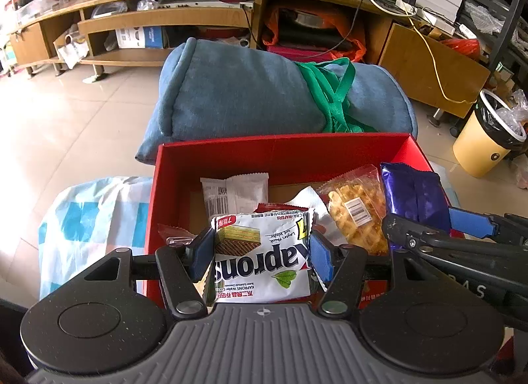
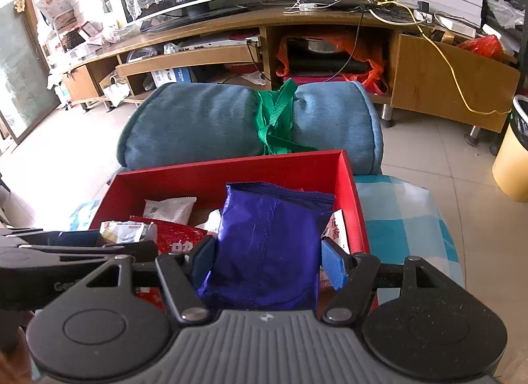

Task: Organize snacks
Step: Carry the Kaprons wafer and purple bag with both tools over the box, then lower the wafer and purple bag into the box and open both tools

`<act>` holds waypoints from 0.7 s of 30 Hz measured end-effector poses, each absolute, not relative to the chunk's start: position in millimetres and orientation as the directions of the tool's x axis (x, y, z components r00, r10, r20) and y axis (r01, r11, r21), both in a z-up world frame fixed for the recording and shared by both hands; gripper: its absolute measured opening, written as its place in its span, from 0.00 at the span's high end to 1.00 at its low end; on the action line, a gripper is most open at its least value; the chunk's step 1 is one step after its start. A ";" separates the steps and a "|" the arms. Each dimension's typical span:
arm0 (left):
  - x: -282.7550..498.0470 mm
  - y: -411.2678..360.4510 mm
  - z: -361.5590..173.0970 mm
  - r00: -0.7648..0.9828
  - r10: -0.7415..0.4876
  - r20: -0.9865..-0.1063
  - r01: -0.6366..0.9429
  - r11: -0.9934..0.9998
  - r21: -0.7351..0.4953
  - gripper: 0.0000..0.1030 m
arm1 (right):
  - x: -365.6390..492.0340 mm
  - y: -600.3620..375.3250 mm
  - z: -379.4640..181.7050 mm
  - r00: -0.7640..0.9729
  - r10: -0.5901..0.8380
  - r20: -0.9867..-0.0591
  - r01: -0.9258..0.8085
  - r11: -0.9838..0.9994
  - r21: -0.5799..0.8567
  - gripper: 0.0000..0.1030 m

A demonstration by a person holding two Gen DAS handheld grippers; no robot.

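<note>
A: Going left to right, what is each hand-held gripper doing?

B: The left hand-held gripper (image 1: pixel 260 252) pinches a white wafer pack (image 1: pixel 264 255) between its blue pads, one pad on each side edge. The pack sits upright over the near edge of the red box (image 1: pixel 274 149). The right hand-held gripper (image 2: pixel 269 258) does the same with a purple pack (image 2: pixel 267 242), held over the right end of the box.

A: Why hold them by the sides?

B: Probably so each pack hangs flat and can drop straight in without catching the near wall.

A: What is already in the box?

B: A white sachet (image 1: pixel 234 194) lies toward the far left, a red wrapper (image 2: pixel 178 235) sits near the middle, and a clear waffle bag (image 1: pixel 358 212) leans on the right, just beside the purple pack. Brown floor shows at the far side, so there is room.

A: And around it?

B: A checked cloth (image 2: pixel 402 219) covers the surface beneath. A blue cushion (image 1: pixel 250 93) lies just beyond the far wall, tied with a green strap (image 1: pixel 330 93).

A: How far along is the tidying?

B: Partly done, I judge; two packs are not yet set down.
</note>
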State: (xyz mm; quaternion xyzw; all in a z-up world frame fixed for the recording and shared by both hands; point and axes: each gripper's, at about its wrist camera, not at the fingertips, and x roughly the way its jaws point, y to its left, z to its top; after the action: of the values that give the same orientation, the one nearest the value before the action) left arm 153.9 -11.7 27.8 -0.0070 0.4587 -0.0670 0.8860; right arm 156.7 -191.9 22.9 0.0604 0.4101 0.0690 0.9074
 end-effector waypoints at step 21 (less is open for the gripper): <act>179.7 -11.2 12.2 0.536 -0.110 -0.837 0.097 0.993 -0.068 0.20 | 179.9 -199.2 6.6 0.644 0.148 -0.750 -0.040 0.986 0.160 0.34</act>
State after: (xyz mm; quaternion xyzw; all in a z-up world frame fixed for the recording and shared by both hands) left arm 179.7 -11.2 12.2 -0.0064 0.4783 -0.0590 0.8762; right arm 179.9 -199.2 6.6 0.0643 0.4184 0.0520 0.9045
